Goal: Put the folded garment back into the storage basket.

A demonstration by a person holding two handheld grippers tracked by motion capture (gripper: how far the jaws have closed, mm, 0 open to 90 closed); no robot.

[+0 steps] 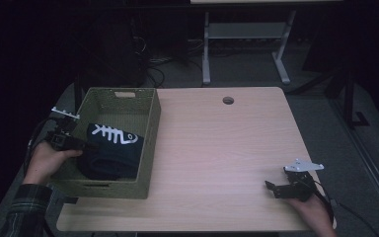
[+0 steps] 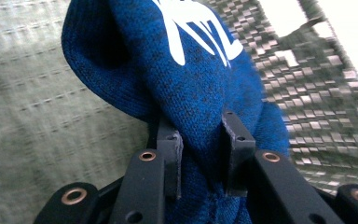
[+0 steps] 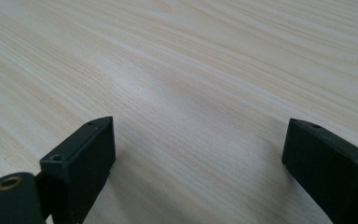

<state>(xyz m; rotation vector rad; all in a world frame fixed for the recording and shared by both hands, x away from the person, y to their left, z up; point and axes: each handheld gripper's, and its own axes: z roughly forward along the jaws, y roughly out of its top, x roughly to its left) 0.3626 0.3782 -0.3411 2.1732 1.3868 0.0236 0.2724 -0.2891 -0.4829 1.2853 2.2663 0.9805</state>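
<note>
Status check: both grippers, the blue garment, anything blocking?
Left gripper shut on blue garment, inside woven basket. Right gripper open, empty, low over the table near its right front corner. Nothing in the way.

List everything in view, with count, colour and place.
Garment: one, dark blue with a white fishbone print, inside the basket, pinched by the left gripper.
Basket: one, olive-green woven, on the table's left part.
Table: one, light wood, centre, with a round hole near its far edge.
Second table: one, white frame, on the floor beyond.
Cables: several, dark, on the floor behind the basket.
Left gripper: one, black, jaws closed on a fold of the garment, at the basket's left wall.
Right gripper: one, black, jaws wide apart, above bare wood at the table's near right.
</note>
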